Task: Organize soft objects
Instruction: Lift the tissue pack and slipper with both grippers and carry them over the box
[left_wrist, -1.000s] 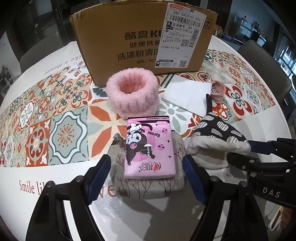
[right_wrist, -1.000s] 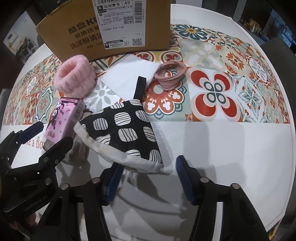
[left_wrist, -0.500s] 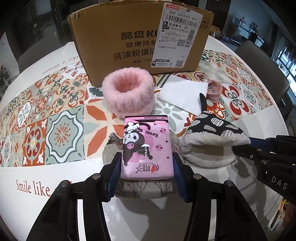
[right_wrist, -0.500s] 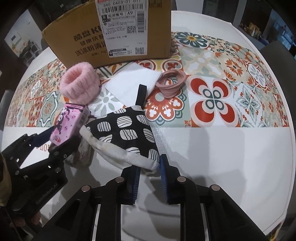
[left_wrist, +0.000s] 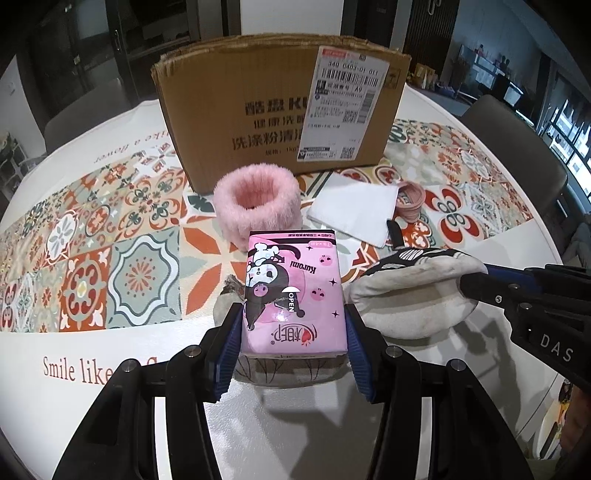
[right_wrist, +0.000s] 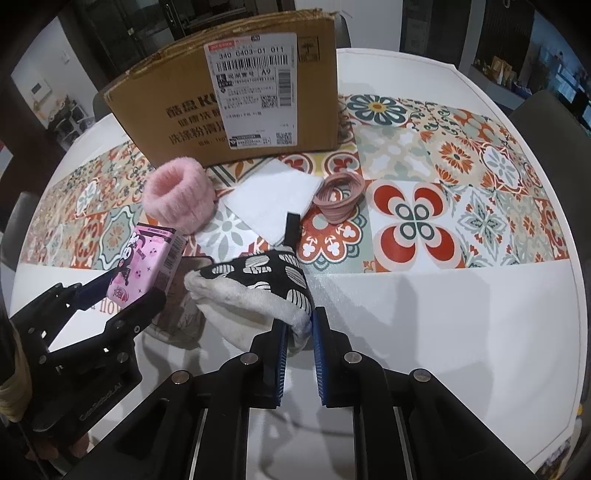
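Half the grey cloth (left_wrist: 291, 369) hides under tissue pack (left_wrist: 293, 291).

I take this for a home dining room: a round table (right_wrist: 461, 332) under a tile-patterned cloth (right_wrist: 443, 192), chairs (left_wrist: 517, 147) at its far edge, dark glass cabinets (left_wrist: 92, 55) behind.
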